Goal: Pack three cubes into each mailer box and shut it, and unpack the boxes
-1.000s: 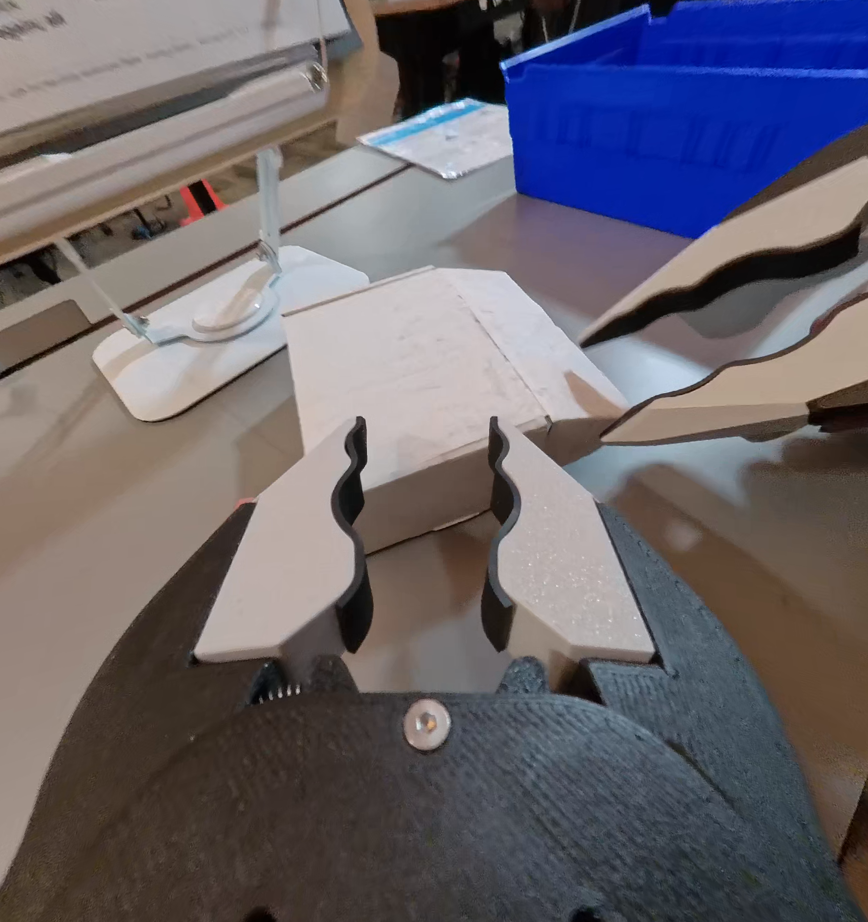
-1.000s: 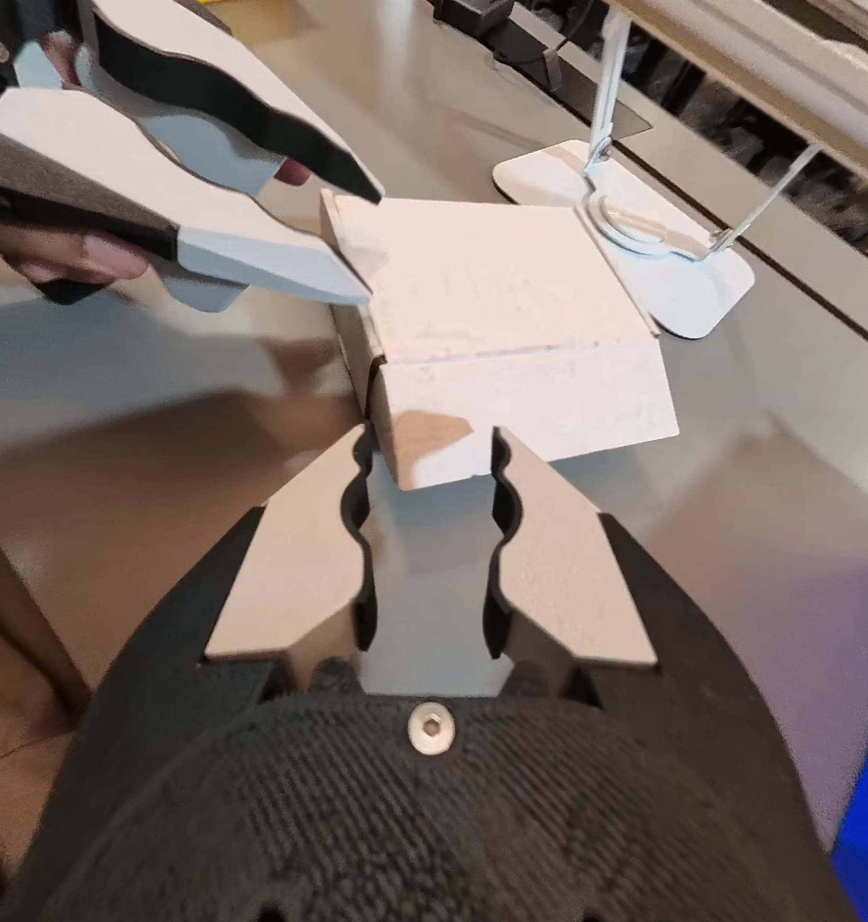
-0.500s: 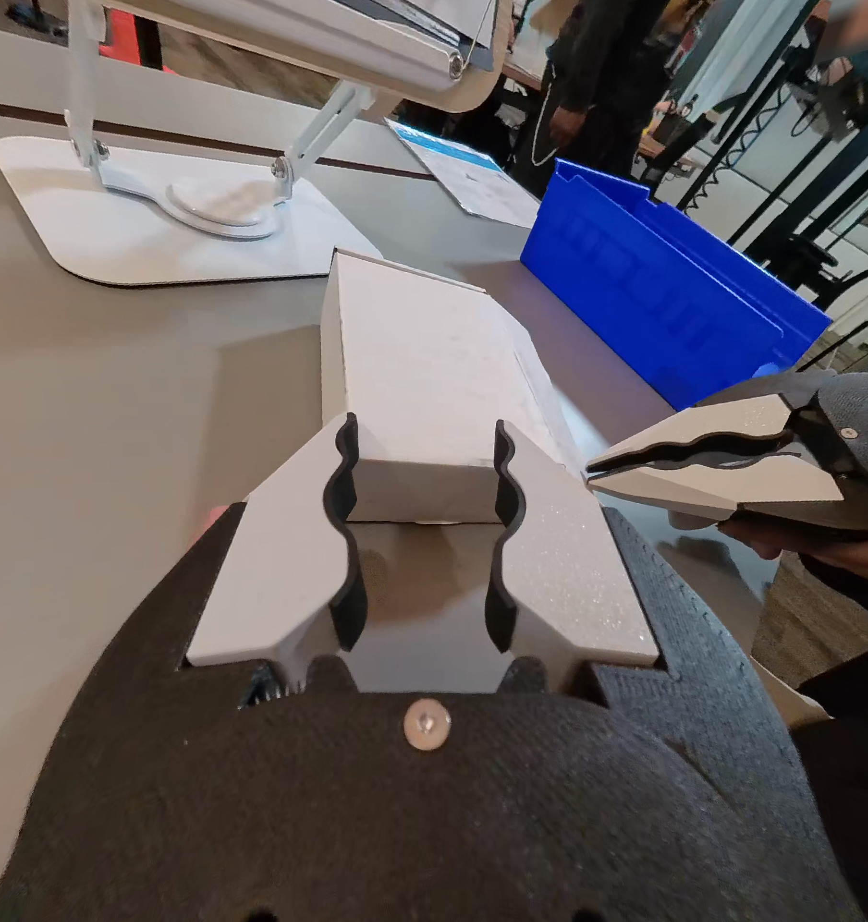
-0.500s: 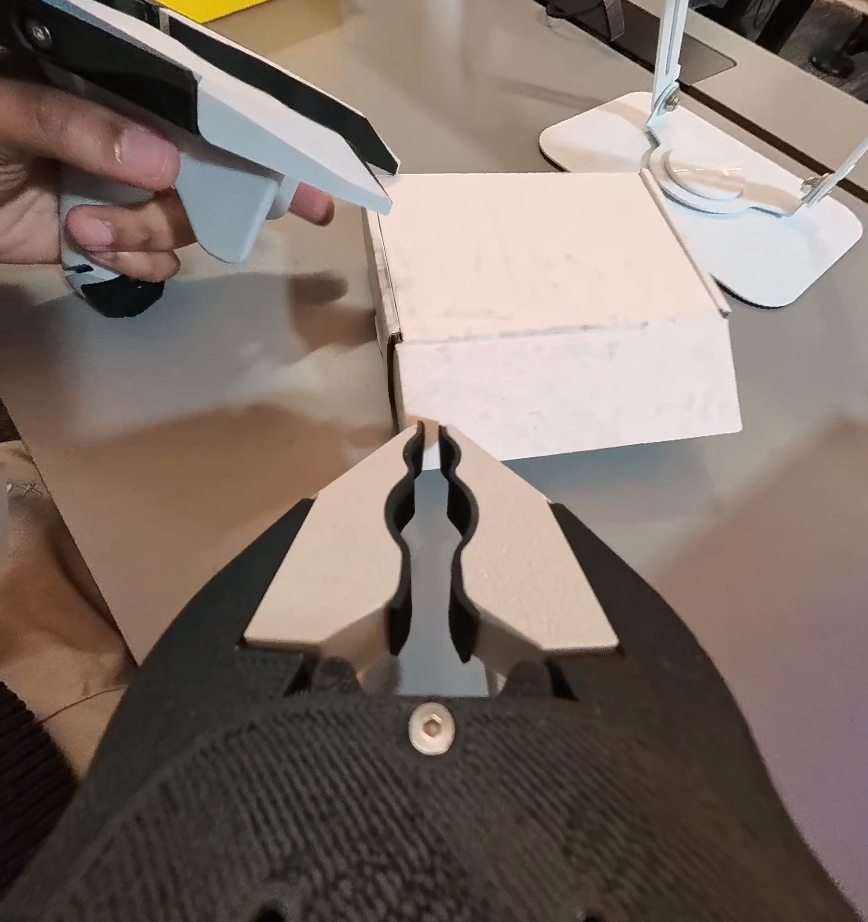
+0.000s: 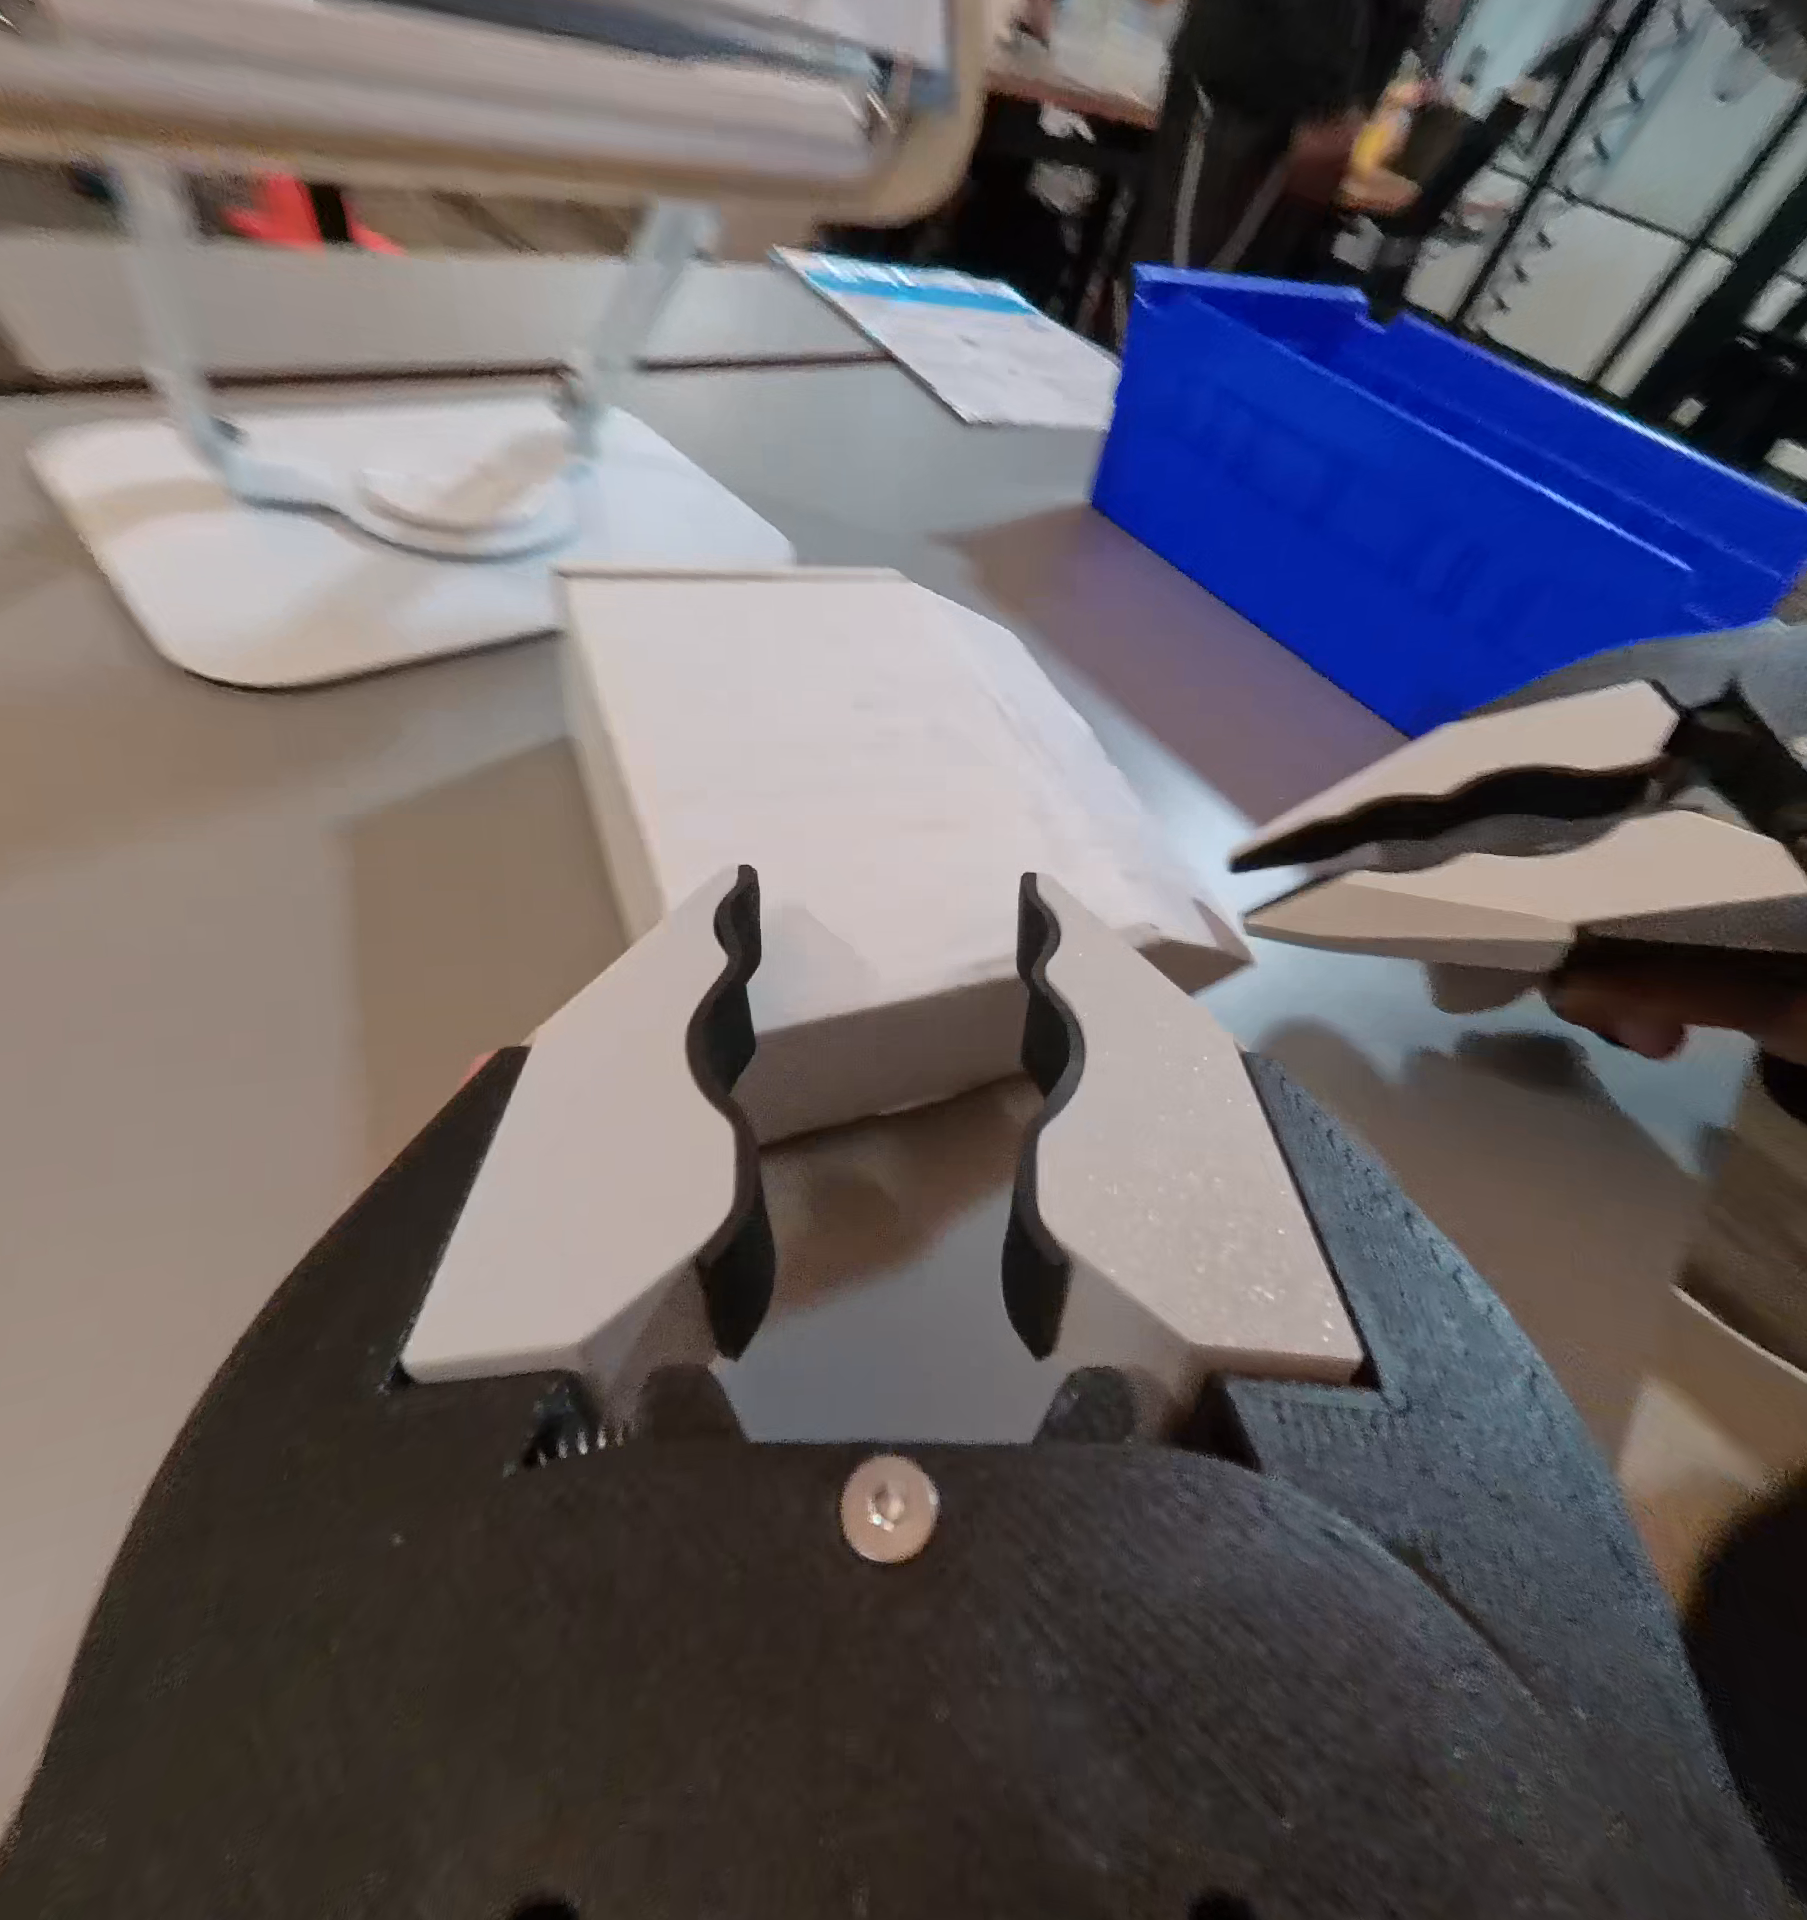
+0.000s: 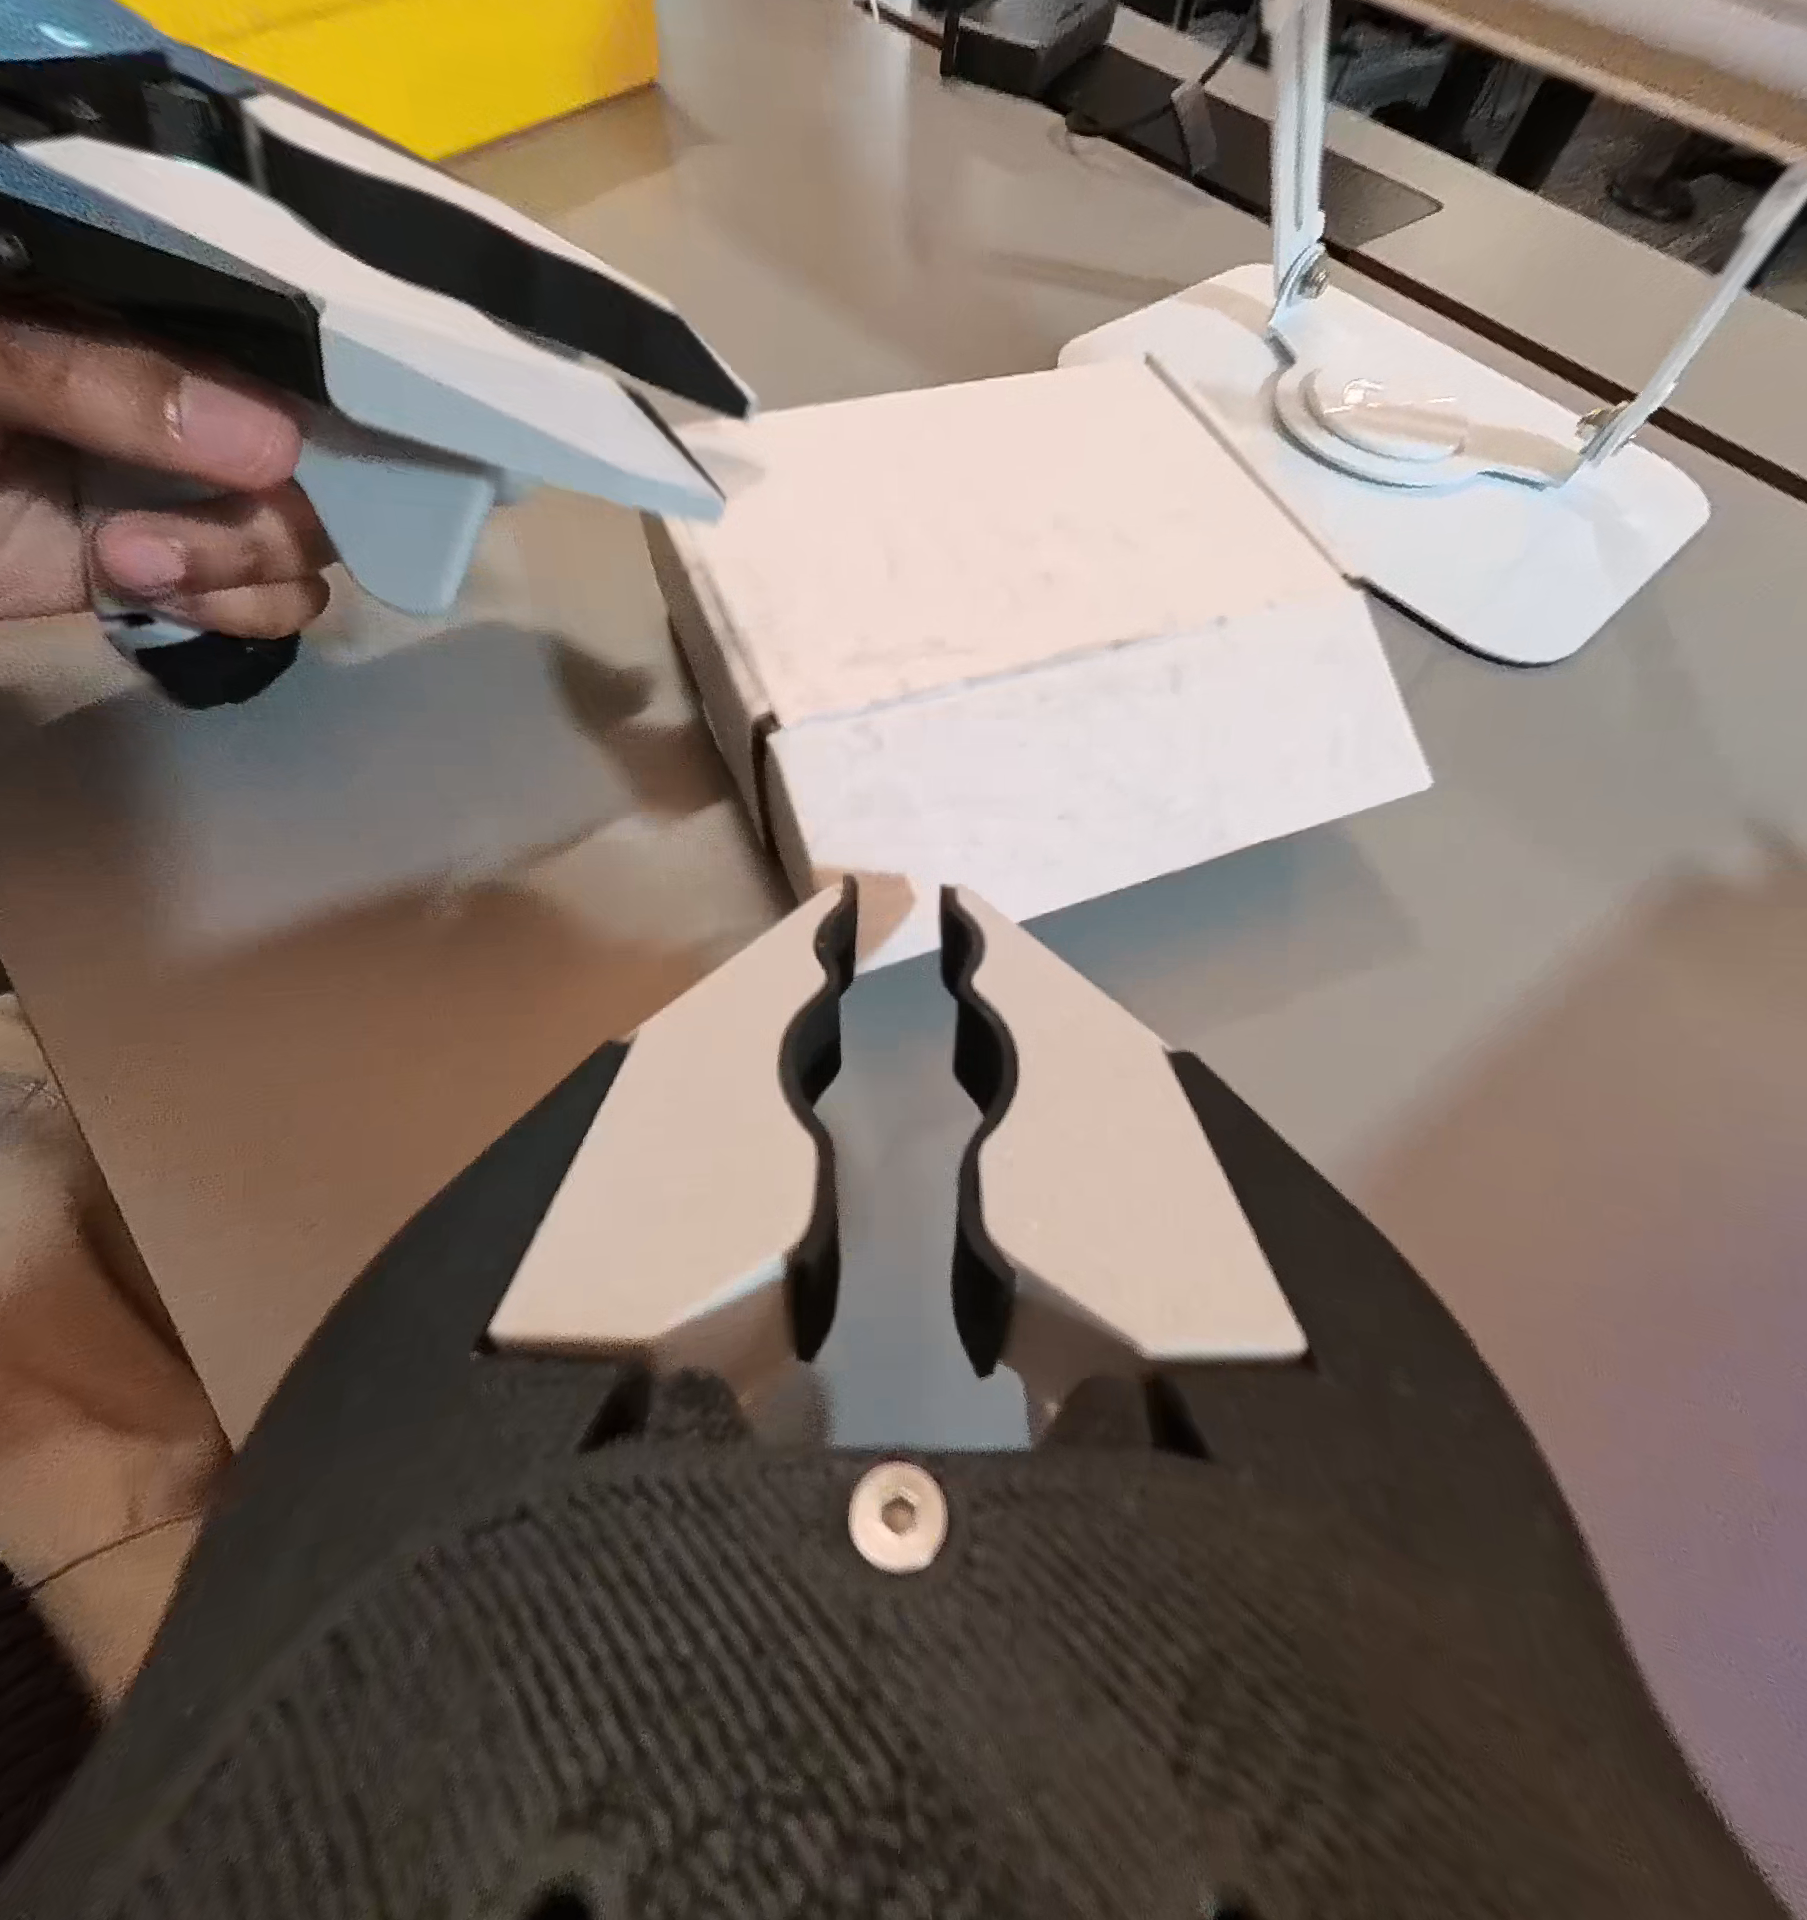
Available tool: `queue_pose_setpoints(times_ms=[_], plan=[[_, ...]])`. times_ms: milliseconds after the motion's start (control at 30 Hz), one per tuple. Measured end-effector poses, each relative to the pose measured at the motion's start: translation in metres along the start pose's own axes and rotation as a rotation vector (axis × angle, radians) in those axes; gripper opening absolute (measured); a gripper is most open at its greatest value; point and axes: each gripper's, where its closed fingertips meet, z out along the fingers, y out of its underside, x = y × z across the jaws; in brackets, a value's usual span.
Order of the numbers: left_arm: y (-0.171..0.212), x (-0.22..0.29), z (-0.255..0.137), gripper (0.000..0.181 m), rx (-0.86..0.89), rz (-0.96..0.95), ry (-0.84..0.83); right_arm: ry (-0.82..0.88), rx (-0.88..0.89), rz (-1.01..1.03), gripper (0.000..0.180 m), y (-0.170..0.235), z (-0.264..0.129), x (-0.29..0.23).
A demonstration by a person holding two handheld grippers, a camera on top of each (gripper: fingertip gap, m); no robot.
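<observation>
Here flat white cardboard mailer box [image 6: 992,582], front flap [image 6: 1096,758] loose.

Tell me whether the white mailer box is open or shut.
Shut but not tucked: the lid lies flat on the mailer box, while its front flap angles outward over the table.

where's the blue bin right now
In the left wrist view the blue bin sits on the table at upper right, behind the white mailer box and beside a printed sheet.
</observation>
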Motion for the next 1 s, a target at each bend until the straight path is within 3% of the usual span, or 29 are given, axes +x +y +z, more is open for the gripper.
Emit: queue_pose_setpoints(times_ms=[167,300,500,967,1000], plan=[[-0.016,-0.031,-0.013,0.061,0.077,-0.14,-0.076,-0.012,0.005,0.035,0.034,0.002,-0.001,0.01],[0.02,-0.014,0.001,0.072,-0.119,-0.195,0.048,-0.089,-0.018,0.039,0.046,0.006,0.003,-0.002],[0.025,-0.009,0.006,0.074,-0.154,-0.169,0.042,0.005,-0.075,-0.11,0.034,0.014,0.014,0.006],[0.027,-0.008,0.006,0.073,-0.154,-0.198,0.043,-0.078,-0.13,-0.018,0.032,0.018,0.027,-0.001],[0.028,-0.003,0.006,0.069,-0.161,-0.201,0.073,-0.113,-0.141,-0.005,0.022,0.019,0.029,-0.006]])
